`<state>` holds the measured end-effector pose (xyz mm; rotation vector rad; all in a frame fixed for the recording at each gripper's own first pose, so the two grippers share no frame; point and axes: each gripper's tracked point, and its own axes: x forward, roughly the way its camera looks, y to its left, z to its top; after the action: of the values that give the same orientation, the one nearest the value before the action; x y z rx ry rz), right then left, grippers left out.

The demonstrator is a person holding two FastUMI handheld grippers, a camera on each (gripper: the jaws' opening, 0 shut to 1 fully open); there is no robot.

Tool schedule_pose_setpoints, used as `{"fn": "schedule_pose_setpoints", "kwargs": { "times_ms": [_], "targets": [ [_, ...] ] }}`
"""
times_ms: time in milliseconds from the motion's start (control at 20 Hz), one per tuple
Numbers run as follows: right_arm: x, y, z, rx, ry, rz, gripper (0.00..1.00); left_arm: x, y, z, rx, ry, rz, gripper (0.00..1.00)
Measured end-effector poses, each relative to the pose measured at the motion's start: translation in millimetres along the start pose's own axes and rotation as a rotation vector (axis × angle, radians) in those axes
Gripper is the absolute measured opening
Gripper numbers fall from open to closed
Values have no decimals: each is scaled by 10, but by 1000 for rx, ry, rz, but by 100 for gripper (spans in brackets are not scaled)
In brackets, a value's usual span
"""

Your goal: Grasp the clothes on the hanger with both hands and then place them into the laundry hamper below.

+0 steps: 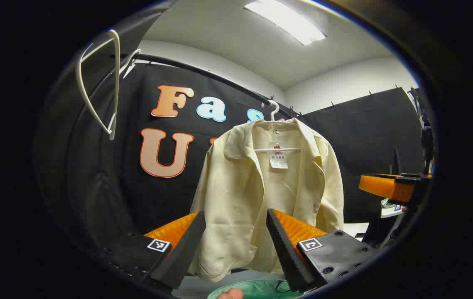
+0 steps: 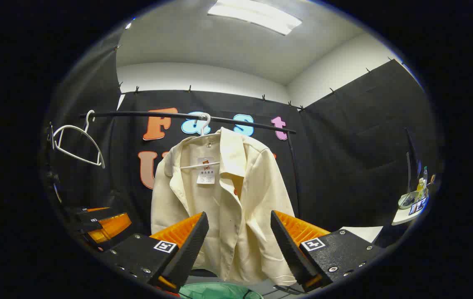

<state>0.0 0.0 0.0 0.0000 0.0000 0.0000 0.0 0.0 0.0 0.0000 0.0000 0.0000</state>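
Nothing of the task is done yet: cream jacket [image 1: 261,195] hangs on its white hanger [image 1: 275,124] from the rail [image 2: 186,116], above the green laundry hamper [image 2: 219,290]. Left hand-held gripper [image 1: 236,245] and right hand-held gripper [image 2: 239,249] gape wide, empty, short of the cloth.

Cream jacket [image 2: 224,207] hanging dead ahead on its white hanger [image 2: 205,124], open air between it and both grippers, empty hangers [image 2: 76,141] off left on the rail [image 2: 186,117], green hamper [image 2: 219,291] below, side shelf [image 2: 410,211] far right

Empty white hanger [image 2: 77,143] on black rail [image 2: 186,116]
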Motion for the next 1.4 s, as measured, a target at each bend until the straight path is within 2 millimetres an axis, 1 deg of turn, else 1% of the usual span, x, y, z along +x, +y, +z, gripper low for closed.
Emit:
{"fn": "schedule_pose_setpoints", "kwargs": {
  "times_ms": [50,100,150,200,250,300,550,600,650,700,1000,1200,1300,1400],
  "targets": [
    [-2,11,-4,-1,1,1,93,5,24,-4,-11,3,0,93],
    [3,28,-5,-3,4,4,93,21,60,4,-15,1,8,96],
    [8,45,-16,-4,7,7,93,1,94,19,-16,-4,16,96],
    [11,67,-12,-3,10,14,93,-4,119,47,-17,-8,20,100],
    [7,92,-14,2,11,20,93,-1,133,55,-18,-11,22,100],
    [11,95,-10,8,9,22,93,-14,156,67,-18,-14,25,96],
    [17,91,-50,21,12,18,93,-2,217,117,-33,-28,31,96],
    [22,86,-50,18,14,16,93,-3,229,122,-32,-31,33,100],
    [25,85,-59,14,15,15,93,-4,250,111,-29,-29,39,96],
    [37,87,-67,11,17,16,93,2,263,106,-26,-28,42,96],
    [54,93,-84,12,15,26,93,60,238,83,-29,-16,39,96],
    [54,78,-79,2,10,29,93,76,238,128,-34,-20,34,96],
    [92,95,-79,-4,9,32,93,86,214,150,-30,-21,25,96],
    [199,131,-112,-6,22,42,93,112,150,170,-28,-21,5,96]
  ]
}}
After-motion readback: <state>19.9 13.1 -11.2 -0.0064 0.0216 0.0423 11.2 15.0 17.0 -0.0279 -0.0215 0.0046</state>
